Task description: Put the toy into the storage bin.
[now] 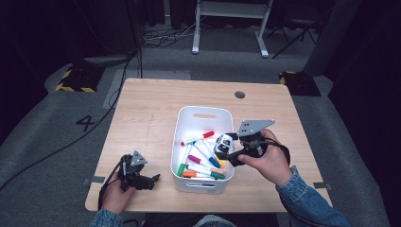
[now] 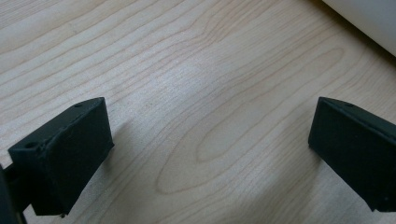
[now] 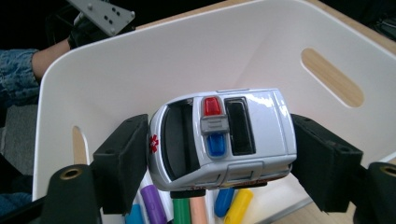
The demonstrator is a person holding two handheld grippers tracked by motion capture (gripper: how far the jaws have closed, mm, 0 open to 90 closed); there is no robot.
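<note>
Right gripper (image 3: 219, 149) clamps toy ambulance (image 3: 223, 139) over white bin (image 3: 261, 42)

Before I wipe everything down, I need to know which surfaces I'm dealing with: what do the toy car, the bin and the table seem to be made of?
Toy car: glossy painted body with sharp highlights, so die-cast metal or hard plastic; I cannot tell which.
Bin: smooth, matte white moulded plastic with rounded corners and cut-out handles.
Table: pale wood-grain top with a flat sheen, likely laminate rather than solid wood.
</note>
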